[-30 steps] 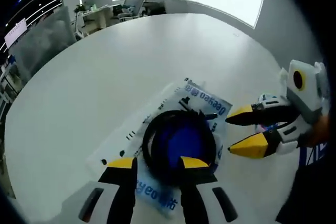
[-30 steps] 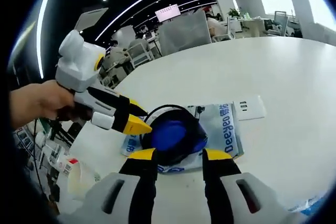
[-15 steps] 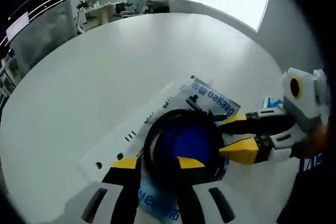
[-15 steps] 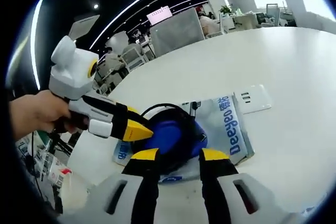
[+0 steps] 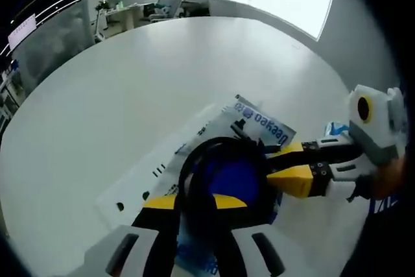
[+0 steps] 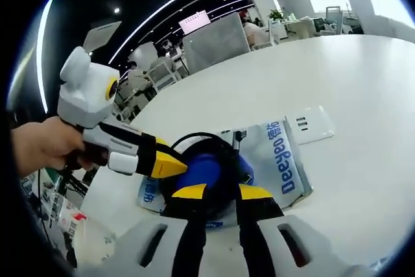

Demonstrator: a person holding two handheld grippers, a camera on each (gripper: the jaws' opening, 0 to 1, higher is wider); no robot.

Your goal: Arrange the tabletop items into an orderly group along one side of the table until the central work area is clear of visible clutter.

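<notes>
So a coiled black cable (image 5: 194, 173) with a blue round centre (image 5: 228, 176) is being pinched from two sides on the big white round desk (image 5: 130, 82), sitting on top of a clear plastic bag with blue "Deeyeo" lettering (image 5: 259, 121), near the desk's edge. In the left gripper view, the left gripper (image 5: 193, 201) is being clamped on the near rim of the coil, yellow tips almost together with the cable between them, while the right gripper (image 5: 275, 163) is being brought in from the right, its yellow tips closed against the coil's far side. In the right gripper view, the right gripper (image 6: 222, 191) is being squeezed onto the coil's edge, and the left gripper (image 6: 175, 163) is being held by a hand (image 6: 39, 147). A flat white power strip (image 6: 310, 125) is lying under the bag's far end.
</notes>
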